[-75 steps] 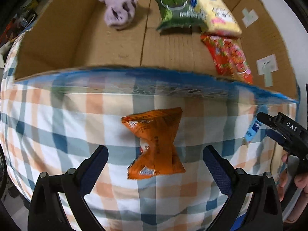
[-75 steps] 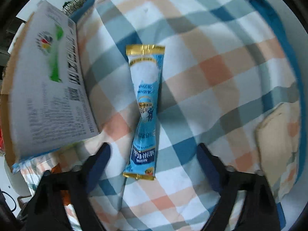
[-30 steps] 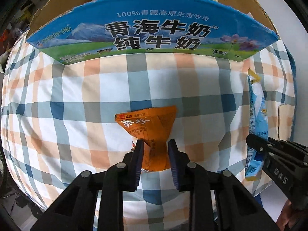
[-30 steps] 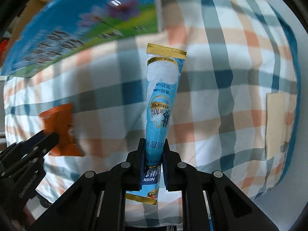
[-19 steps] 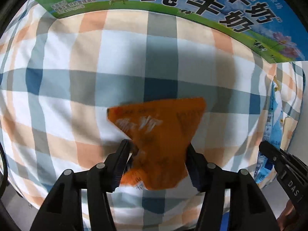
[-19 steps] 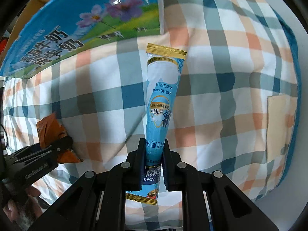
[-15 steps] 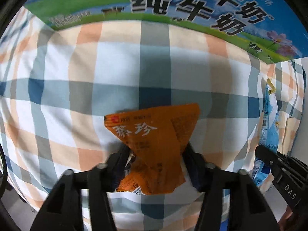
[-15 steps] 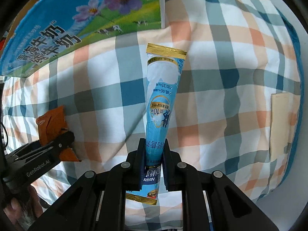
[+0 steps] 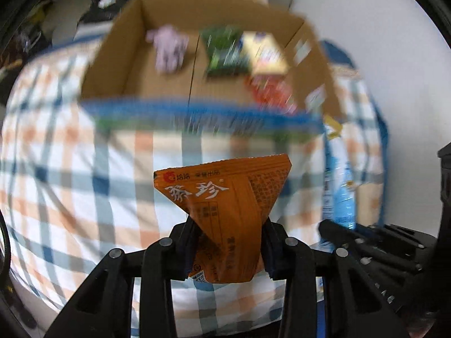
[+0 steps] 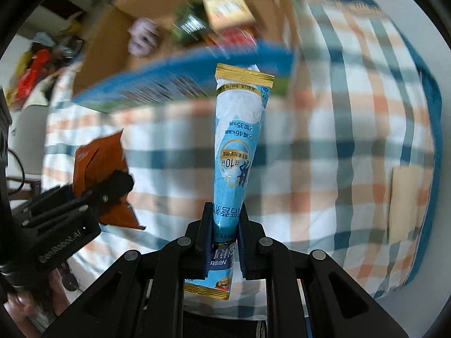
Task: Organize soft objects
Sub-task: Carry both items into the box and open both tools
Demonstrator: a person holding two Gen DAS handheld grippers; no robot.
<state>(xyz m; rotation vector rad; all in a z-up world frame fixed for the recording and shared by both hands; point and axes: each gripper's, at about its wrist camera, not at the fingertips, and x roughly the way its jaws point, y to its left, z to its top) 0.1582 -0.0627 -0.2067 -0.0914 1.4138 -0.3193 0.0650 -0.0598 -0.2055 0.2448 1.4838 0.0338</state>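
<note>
1. While both packets hang clear of the checked cloth (image 9: 70, 169), the orange snack packet (image 9: 225, 197) sits pinched in the left gripper (image 9: 227, 242), jaws pressed onto its lower half, top edge fanned out above the fingers.
2. Blue stick sachet (image 10: 239, 146) is clamped near its lower end by the right gripper (image 10: 224, 239); gold-sealed top points away from the camera, short gold-edged tail pokes out below the jaws.
3. Right wrist view: left gripper with its orange packet is at lower left, well apart from the sachet. A bit of the person's hand (image 10: 17, 304) shows at its grip.
4. Left wrist view: sachet and the right gripper body sit at the right edge.
5. Beyond both: open cardboard box (image 9: 118, 64) with blue printed front wall, resting on the checked cloth.
6. Inside the box, blurred: pale purple soft item (image 9: 169, 48) on the left; green packet (image 9: 225, 53), yellow packet (image 9: 265, 53) and red packet (image 9: 270, 90) grouped on the right.
7. Background behind the box is cluttered; too smeared to identify.
</note>
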